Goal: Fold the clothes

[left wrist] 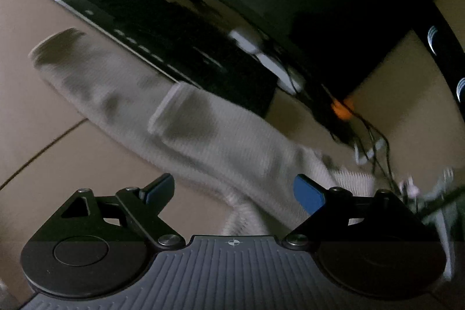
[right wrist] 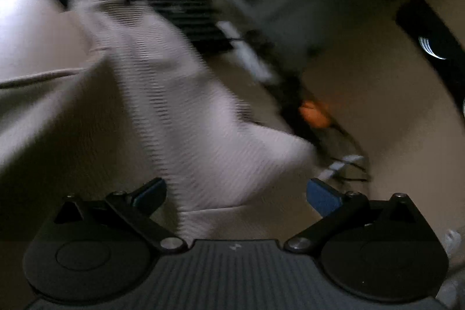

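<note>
A pale ribbed knit garment (left wrist: 203, 130) lies stretched across the tan table, one long sleeve-like part running from upper left to lower right. My left gripper (left wrist: 234, 191) is open with blue-padded fingers (left wrist: 308, 193) just above the garment's near end, holding nothing. In the right wrist view the same garment (right wrist: 209, 141) runs from the top left down to between my fingers; the view is motion-blurred. My right gripper (right wrist: 237, 193) is open over the garment's near edge and grips nothing.
A black keyboard (left wrist: 139, 25) lies behind the garment, partly under it. A dark monitor base (left wrist: 319, 19) and cables (left wrist: 372, 141) with an orange light (left wrist: 343, 106) stand to the right. The tan table surface (left wrist: 58, 164) shows on the left.
</note>
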The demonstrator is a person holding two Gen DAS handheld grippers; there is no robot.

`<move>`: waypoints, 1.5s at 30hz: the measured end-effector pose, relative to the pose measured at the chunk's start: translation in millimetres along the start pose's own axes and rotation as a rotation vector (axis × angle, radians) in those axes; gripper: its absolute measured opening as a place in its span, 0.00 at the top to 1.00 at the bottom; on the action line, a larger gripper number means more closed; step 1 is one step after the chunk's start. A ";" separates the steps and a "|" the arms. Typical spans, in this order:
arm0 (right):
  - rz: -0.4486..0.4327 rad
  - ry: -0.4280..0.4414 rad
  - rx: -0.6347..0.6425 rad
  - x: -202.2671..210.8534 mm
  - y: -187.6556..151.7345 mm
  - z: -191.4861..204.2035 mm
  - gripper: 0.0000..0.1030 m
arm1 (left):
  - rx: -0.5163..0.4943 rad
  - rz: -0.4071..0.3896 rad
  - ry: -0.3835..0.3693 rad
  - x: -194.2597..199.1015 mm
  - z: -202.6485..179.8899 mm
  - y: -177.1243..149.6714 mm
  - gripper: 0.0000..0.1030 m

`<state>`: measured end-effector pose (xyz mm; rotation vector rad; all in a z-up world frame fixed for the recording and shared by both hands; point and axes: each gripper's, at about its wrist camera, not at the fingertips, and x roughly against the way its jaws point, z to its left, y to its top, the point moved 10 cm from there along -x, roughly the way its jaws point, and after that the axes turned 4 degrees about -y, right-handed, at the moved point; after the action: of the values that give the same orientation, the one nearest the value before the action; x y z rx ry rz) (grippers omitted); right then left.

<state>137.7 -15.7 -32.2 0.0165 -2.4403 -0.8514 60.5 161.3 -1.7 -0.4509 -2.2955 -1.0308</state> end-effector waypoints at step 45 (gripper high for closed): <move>0.169 -0.200 -0.123 -2.6 -126.6 -95.9 0.00 | -0.304 0.175 -0.033 -78.4 -99.6 -69.1 0.24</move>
<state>167.5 -171.2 -44.5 -0.3305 -2.5236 -0.9646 122.4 35.6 -36.6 -0.7815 -2.0889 -1.2944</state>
